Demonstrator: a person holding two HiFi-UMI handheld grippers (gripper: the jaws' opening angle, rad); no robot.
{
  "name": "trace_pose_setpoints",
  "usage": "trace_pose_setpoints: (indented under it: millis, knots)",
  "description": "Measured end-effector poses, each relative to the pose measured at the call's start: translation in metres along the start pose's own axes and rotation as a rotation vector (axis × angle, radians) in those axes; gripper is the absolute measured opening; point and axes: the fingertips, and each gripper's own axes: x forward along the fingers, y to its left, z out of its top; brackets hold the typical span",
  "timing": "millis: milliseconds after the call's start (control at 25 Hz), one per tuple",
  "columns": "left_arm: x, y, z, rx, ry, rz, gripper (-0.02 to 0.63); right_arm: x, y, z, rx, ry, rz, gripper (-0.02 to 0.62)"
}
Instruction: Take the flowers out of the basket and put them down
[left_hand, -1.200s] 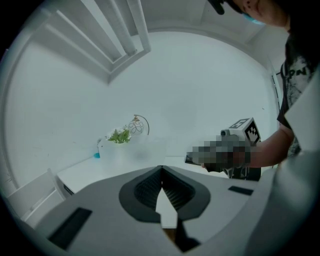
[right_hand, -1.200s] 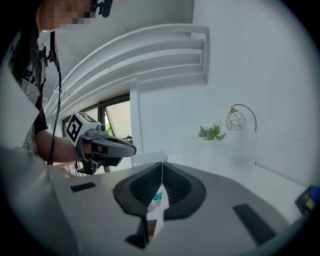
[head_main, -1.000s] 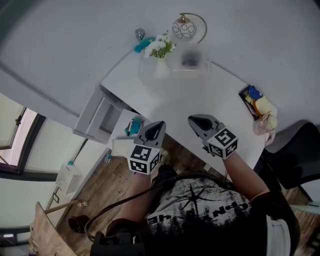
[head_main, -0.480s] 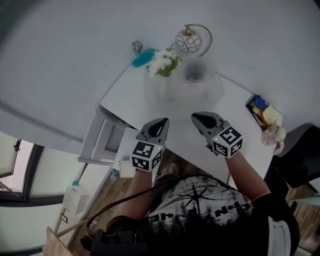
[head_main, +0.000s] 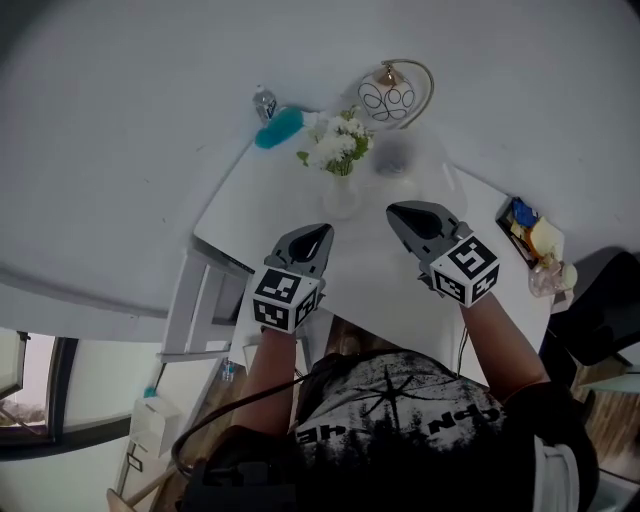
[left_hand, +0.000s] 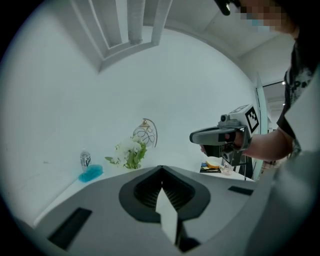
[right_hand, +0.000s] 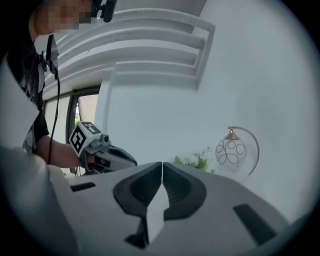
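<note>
White flowers (head_main: 338, 145) with green leaves stand upright in a pale holder (head_main: 340, 196) at the back of the white table (head_main: 250, 205). I cannot make out a basket. My left gripper (head_main: 314, 238) hovers over the table's near edge, a short way in front of the flowers, shut and holding nothing. My right gripper (head_main: 408, 216) hangs to the right of the holder, also shut and holding nothing. The flowers (left_hand: 128, 152) show far ahead in the left gripper view, with the right gripper (left_hand: 197, 136) to their right. In the right gripper view the flowers (right_hand: 196, 161) lie beyond the closed jaws.
A globe lamp (head_main: 388, 97) on a gold arc stands behind the flowers. A blue object (head_main: 278, 127) and a small bottle (head_main: 264, 101) lie at the back left corner. A tray (head_main: 512, 228) of small items sits at the table's right end. A dark chair (head_main: 600, 320) stands beside it.
Both grippers have moved forward from over the floor to above the table, closer to the flowers. Their jaws stay closed.
</note>
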Motion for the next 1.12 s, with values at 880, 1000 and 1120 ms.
trace_pose_setpoints:
  millis: [880, 1000, 1120]
  knots:
    - [0.055, 0.078, 0.012, 0.014, 0.019, -0.143, 0.011, 0.113, -0.063, -0.007, -0.147, 0.225, 0.142, 0.018]
    - [0.059, 0.085, 0.012, 0.016, 0.023, -0.149, 0.011, 0.121, -0.071, -0.028, -0.177, 0.291, 0.158, 0.018]
    - [0.062, 0.088, 0.012, 0.018, 0.026, -0.159, 0.011, 0.129, -0.08, -0.044, -0.185, 0.327, 0.146, 0.02]
